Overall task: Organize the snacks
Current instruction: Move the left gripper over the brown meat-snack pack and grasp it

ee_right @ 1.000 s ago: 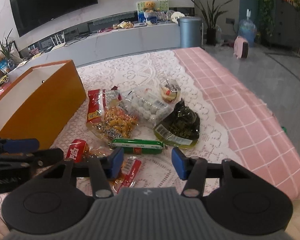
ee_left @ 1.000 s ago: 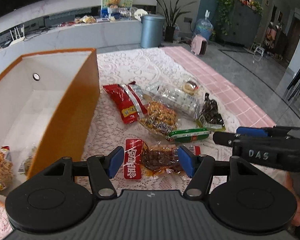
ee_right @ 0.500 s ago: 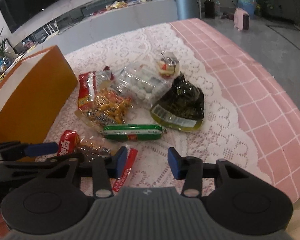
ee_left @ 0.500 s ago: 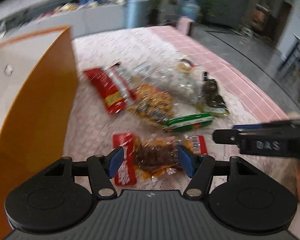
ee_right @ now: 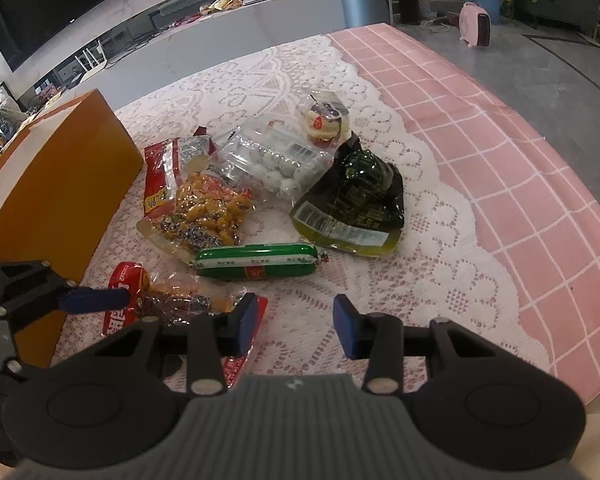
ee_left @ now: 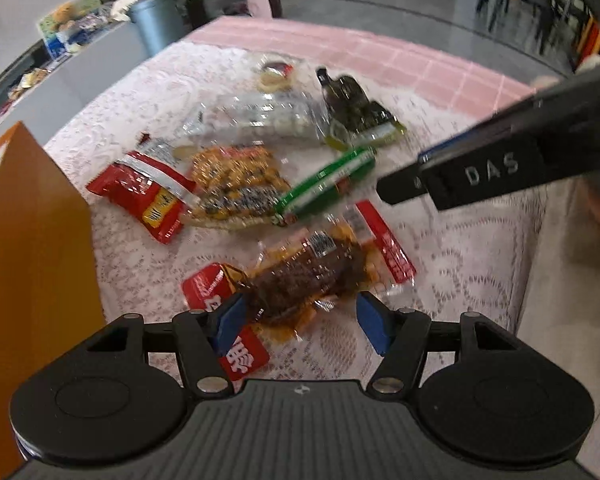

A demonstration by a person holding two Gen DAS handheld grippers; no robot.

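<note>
A clear packet of brown meat with red ends [ee_left: 304, 276] lies on the lace cloth, its near part between the blue pads of my open left gripper [ee_left: 302, 322]; the pads do not press it. In the right wrist view the same packet [ee_right: 172, 300] sits at lower left, with a left gripper finger [ee_right: 96, 300] over it. My right gripper [ee_right: 296, 322] is open over bare lace, narrower than the left, just short of the green sausage [ee_right: 256, 266]. From the left view it comes in as a black bar [ee_left: 400, 188].
Behind the green sausage [ee_left: 324, 184] lie an orange snack bag [ee_right: 204, 212], a red packet [ee_right: 160, 176], a clear bag of white balls [ee_right: 276, 160], a dark green bag [ee_right: 356, 200] and a small cup [ee_right: 324, 124]. An orange box [ee_right: 60, 184] stands left. Pink checked cloth [ee_right: 520, 160] covers the right side.
My left gripper has rolled and sunk closer over the meat packet. The right gripper's jaws have narrowed and it has dipped a little toward the sausage.
</note>
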